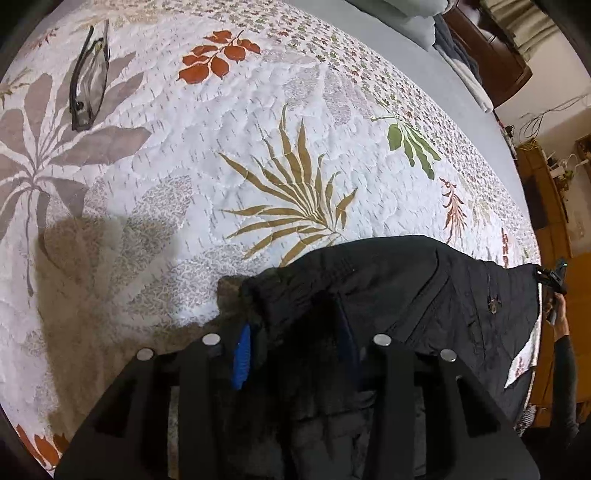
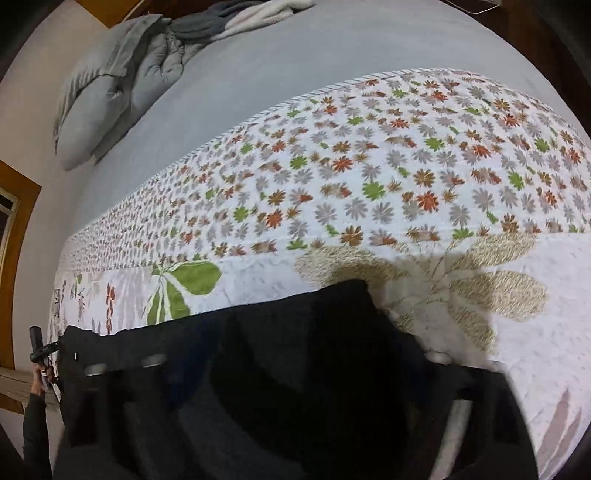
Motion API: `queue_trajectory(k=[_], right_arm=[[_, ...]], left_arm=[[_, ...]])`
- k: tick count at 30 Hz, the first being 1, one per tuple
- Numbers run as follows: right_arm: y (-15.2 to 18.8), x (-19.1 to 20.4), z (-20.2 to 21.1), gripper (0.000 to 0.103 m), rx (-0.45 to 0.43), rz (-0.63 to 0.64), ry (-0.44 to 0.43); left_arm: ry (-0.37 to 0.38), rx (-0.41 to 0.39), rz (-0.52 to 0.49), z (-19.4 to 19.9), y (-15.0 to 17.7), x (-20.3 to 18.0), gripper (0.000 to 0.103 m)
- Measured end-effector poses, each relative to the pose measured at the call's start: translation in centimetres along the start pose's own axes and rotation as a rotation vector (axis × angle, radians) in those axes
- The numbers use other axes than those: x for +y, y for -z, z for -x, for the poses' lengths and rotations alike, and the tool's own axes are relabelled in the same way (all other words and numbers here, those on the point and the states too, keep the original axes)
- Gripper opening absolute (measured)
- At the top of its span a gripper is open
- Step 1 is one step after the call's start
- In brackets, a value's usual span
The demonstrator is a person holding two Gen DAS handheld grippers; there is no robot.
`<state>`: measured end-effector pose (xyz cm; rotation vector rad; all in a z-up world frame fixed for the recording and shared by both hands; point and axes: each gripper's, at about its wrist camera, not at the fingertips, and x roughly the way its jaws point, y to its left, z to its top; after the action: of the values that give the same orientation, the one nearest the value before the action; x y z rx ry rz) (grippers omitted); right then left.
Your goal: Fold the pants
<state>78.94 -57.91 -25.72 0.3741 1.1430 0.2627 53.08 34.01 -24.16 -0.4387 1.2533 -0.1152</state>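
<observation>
Black pants (image 1: 406,295) lie across the near side of a flower-print quilt (image 1: 258,129). My left gripper (image 1: 295,350) is shut on their bunched left end, and dark cloth fills the gap between the blue pads (image 1: 242,358). At the pants' far right end a hand in a dark sleeve (image 1: 559,321) holds a black tool. In the right wrist view the pants (image 2: 295,332) rise in a hump between the fingers of my right gripper (image 2: 295,369). That view is dark and blurred, so its pads are hidden. A hand (image 2: 38,380) shows at the pants' far left end.
A clear zip pouch (image 1: 88,81) lies on the quilt at the far left. Beyond the quilt come a grey sheet (image 2: 277,55), grey pillows (image 2: 110,92) and folded blankets (image 2: 240,18). Wooden furniture (image 1: 550,206) with cables stands by the bed on the right.
</observation>
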Motion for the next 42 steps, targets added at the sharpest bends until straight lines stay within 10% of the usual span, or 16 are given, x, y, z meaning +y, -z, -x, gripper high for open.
queue_trajectory(k=[1, 4, 5, 18, 33, 42], right_arm=[[0.3, -0.1, 0.5, 0.023, -0.010, -0.003, 0.007], [1.0, 0.4, 2.9, 0.011, -0.054, 0.024, 0.028], [1.3, 0.6, 3.7, 0.010, -0.068, 0.028, 0.035], [8.1, 5.3, 20.5, 0.008, -0.309, 0.052, 0.072], [32.0, 4.4, 30.7, 0.008, -0.527, 0.051, 0.076], [29.9, 7.2, 31.0, 0.008, -0.539, 0.127, 0.125]], left_arm=[[-0.008, -0.006, 0.002, 0.0, 0.0, -0.1, 0.034], [-0.044, -0.030, 0.001, 0.4, 0.0, -0.5, 0.026], [-0.057, -0.043, 0.012, 0.7, 0.0, -0.5, 0.014], [-0.039, -0.240, 0.025, 11.5, 1.2, -4.9, 0.013], [0.137, -0.413, -0.052, 22.2, 16.5, -5.5, 0.013], [0.162, -0.410, 0.014, 21.3, 22.7, -1.9, 0.013]])
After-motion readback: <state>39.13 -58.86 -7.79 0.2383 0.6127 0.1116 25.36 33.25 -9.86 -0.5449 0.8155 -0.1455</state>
